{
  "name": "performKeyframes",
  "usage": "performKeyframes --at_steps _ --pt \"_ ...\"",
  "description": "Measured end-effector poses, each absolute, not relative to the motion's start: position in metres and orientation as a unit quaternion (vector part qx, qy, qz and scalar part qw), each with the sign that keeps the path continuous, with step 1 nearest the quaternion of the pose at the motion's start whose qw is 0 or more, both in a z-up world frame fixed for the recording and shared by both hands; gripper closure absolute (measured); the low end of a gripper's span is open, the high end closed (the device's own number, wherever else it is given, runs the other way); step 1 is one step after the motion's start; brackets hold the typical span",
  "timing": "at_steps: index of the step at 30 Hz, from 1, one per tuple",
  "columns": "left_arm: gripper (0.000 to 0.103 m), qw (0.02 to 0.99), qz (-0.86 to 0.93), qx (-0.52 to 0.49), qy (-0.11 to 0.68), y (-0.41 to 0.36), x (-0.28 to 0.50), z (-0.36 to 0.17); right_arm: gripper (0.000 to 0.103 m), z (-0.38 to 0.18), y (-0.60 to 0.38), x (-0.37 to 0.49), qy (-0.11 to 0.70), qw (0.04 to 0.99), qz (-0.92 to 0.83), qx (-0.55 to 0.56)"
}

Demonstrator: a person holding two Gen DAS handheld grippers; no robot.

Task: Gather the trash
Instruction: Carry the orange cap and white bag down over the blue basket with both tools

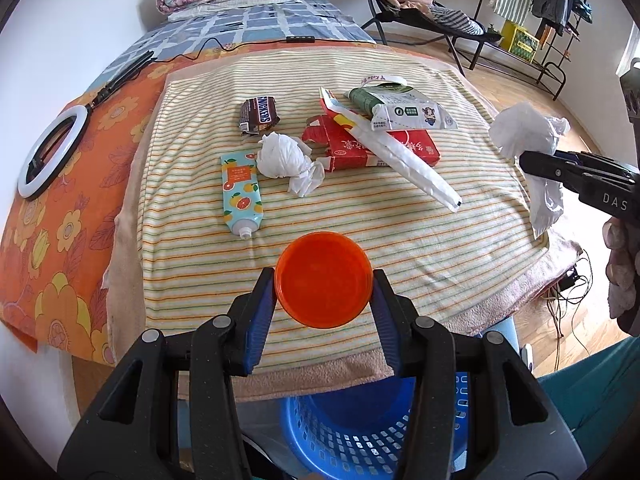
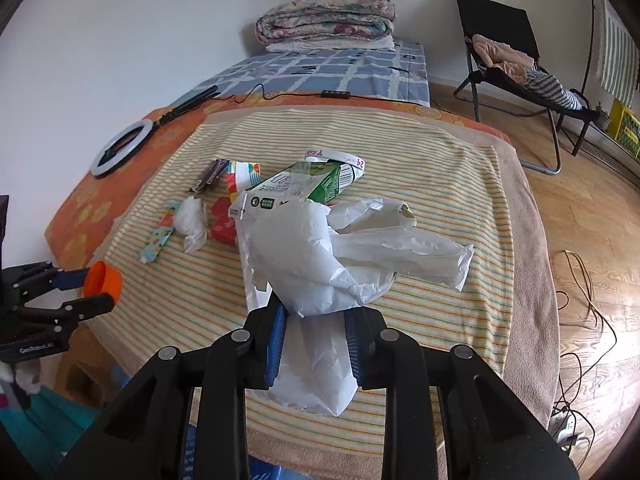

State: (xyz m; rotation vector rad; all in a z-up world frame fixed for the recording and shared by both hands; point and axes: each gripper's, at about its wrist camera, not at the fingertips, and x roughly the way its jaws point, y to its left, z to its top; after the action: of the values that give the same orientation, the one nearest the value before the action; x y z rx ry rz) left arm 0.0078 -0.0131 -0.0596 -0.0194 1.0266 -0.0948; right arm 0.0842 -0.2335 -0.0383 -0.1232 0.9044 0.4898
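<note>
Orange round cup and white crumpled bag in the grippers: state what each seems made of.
Orange round cup: likely plastic, smooth and slightly translucent, since light glows through its wall. White crumpled bag: apparently thin plastic film, semi-glossy, with sharp creases and a limp hanging tail.

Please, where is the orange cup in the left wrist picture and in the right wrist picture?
Left wrist view: orange cup at lower centre, between the left gripper fingers.
Right wrist view: same cup at far left edge, held by that gripper.
Shared landmark: the fruit-print tube on the striped towel.
</note>
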Motion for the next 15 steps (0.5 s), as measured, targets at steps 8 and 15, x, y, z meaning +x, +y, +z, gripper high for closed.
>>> performKeyframes --at_steps 8,15 --pt "0.055 0.870 -0.057 0.002 0.489 -0.024 -0.033 -0.063 0.078 -0.050 -0.225 0.017 0.444 0.854 0.261 -0.068" --pt "0.055 0.861 -0.071 0.009 0.504 -0.034 -0.058 -0.083 0.078 -0.066 -0.220 -0.024 0.453 0.843 0.278 -0.086"
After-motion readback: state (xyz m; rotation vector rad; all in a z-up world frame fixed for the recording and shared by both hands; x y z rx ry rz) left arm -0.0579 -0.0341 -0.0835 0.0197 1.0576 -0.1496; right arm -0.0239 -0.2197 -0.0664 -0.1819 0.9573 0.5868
